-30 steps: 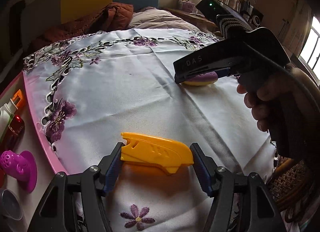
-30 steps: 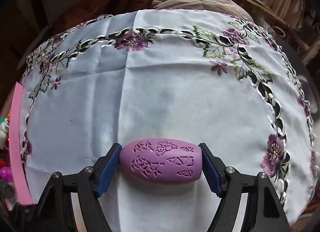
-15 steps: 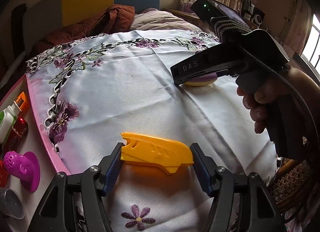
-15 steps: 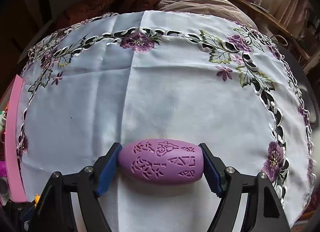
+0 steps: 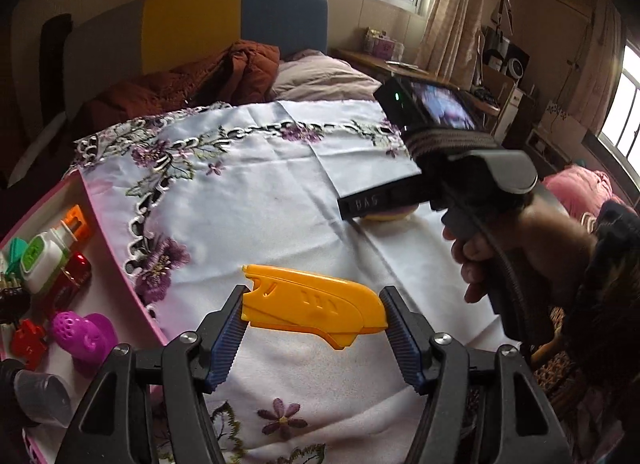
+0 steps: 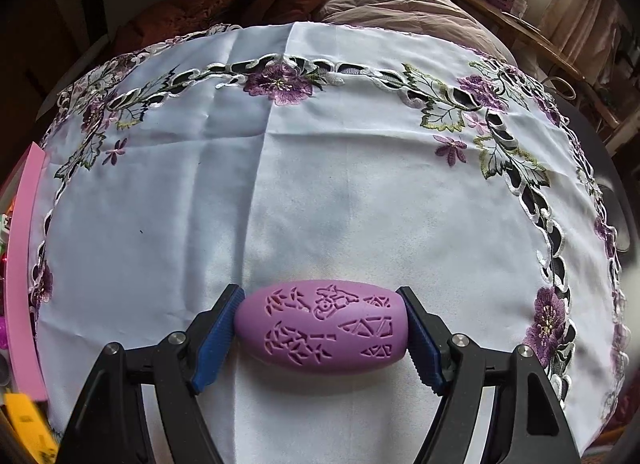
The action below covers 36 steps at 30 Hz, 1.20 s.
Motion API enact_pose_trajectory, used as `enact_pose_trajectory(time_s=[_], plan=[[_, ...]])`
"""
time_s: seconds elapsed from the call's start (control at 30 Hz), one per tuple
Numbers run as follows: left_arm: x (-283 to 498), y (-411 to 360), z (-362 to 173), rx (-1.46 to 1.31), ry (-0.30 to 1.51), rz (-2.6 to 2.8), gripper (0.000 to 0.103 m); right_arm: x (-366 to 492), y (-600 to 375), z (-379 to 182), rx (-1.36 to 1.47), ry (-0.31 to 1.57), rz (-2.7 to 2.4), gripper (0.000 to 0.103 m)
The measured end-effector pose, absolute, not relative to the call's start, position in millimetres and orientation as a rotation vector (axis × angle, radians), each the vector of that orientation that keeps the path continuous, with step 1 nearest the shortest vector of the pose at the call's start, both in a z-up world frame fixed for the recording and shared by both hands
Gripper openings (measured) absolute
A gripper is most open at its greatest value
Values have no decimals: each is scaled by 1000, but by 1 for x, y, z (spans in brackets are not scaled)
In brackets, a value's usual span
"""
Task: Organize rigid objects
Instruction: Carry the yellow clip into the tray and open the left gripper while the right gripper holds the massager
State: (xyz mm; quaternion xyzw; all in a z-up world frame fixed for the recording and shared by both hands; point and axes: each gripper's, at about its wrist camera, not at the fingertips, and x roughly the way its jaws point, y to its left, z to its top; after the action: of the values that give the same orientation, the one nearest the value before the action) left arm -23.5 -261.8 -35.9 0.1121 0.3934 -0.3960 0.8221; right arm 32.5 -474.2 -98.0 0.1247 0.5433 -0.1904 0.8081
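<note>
Grippers both loaded: left gripper [image 5: 314, 338] clamps the yellow piece [image 5: 312, 306] endwise near the pink tray [image 5: 106, 240] at left, right gripper [image 6: 320, 342] clamps the purple egg [image 6: 322, 328] over the cloth [image 6: 320, 184], probably for binning.

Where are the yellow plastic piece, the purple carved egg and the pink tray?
yellow plastic piece [image 5: 312, 306], left wrist view, middle of its flat face.
purple carved egg [image 6: 322, 326], right wrist view, centre of its patterned side.
pink tray [image 5: 108, 252], left wrist view, its near wall.

Purple egg [image 5: 390, 214] mostly hidden behind right gripper [image 5: 348, 206]; clear cup [image 5: 42, 398] cut by left edge; yellow piece [image 6: 28, 430] blurred.
</note>
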Motion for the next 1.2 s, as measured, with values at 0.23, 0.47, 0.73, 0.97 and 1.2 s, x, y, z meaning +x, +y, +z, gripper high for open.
enact_pose_trajectory(time_s=[0.23,0.47,0.73,0.97,1.2], plan=[[-21,-240,-21,190,831,-817,67,32,-472,-98,249,1158,-399,76],[-14,-220,-14,157,824,-770,67,32,-469,-97,226,1155,-397,76],[-9,-201,-9,122,823,-740,67,31,-467,-96,206,1152,-404,76],[-4,-184,-9,87,834,-711,67,31,-466,-96,199,1152,-403,76],[14,-137,-1,-1,836,-628,67,30,-465,-95,191,1153,-400,76]])
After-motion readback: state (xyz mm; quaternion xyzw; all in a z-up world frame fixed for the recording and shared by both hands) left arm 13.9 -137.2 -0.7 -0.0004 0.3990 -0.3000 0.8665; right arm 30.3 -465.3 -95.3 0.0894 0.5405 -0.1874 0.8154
